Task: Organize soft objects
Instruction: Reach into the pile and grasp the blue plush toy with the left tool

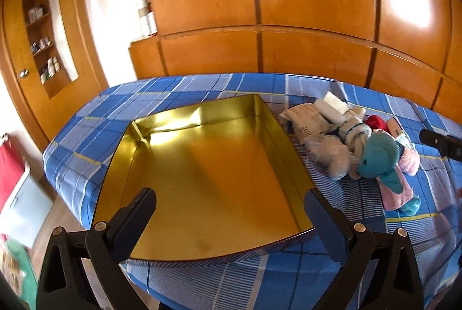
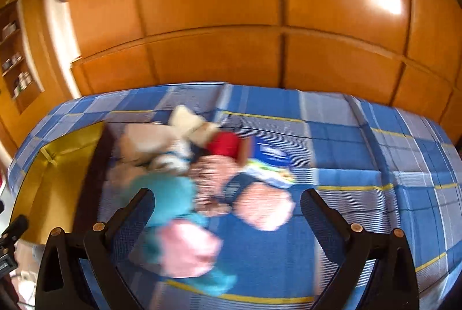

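Blur across the whole right wrist view, smearing the heap of soft things into streaks of colour. Sharp only in the left wrist view: shallow gold-lined rectangular metal tin [image 1: 208, 165] lying open on the blue plaid bedspread [image 1: 288, 281], nothing visible inside it. Just beside the tin's right wall, a jumbled pile: teal plush toy [image 1: 378, 155], fluffy white-grey plush [image 1: 332, 157], pale pink fuzzy piece [image 1: 408, 161], red knitted item [image 1: 375, 122] mostly buried behind the others, white folded cloth [image 1: 332, 105] at the far end, crumpled printed packet [image 1: 303, 119] partly covered. Hard to separate where one item ends and the next begins.

Left gripper [image 1: 231, 212] above the tin's near edge, jaws spread wide, holding nothing. Right gripper [image 2: 228, 214] above the pile, jaws likewise wide apart and not closed on anything; teal toy [image 2: 170, 194] next to its left finger in the picture, contact impossible to judge through the blur. Pink shapes [image 2: 265, 206] between the fingers, unidentifiable. Tin [image 2: 57, 165] cut off at the left edge there. Dark tip of the right gripper [image 1: 441, 142] just entering the left view at the right border. Glossy orange wooden wardrobe [image 1: 288, 7] behind the bed.
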{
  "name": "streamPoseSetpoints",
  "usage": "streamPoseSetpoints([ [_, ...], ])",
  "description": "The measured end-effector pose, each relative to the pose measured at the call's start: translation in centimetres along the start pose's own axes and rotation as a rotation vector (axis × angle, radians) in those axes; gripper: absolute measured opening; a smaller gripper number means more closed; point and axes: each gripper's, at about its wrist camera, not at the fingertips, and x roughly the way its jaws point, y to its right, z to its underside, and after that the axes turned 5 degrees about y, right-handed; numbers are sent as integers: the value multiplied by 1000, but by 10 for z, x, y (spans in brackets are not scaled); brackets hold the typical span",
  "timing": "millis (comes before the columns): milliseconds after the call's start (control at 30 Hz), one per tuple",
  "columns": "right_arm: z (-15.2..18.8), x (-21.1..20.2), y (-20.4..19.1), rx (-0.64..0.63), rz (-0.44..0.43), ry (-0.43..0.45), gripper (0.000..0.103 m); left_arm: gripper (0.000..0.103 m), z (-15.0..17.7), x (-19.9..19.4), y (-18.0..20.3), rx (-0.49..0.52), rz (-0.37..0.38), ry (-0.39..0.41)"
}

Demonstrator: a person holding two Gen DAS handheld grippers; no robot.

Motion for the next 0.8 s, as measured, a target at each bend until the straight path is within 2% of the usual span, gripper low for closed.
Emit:
streamPoseSetpoints([
  [200, 0, 14, 65, 106, 86, -49, 103, 103, -9, 2, 22, 62, 79, -13],
  [300, 2, 19, 88, 188, 94, -59, 103, 103, -11, 3, 36, 90, 104, -16],
  [533, 0, 19, 94, 230, 70, -58, 103, 103, -21, 10, 70, 146, 177, -40],
  [800, -1, 17, 109, 304, 60, -50, 103, 102, -33, 26, 120, 198, 304, -79],
])
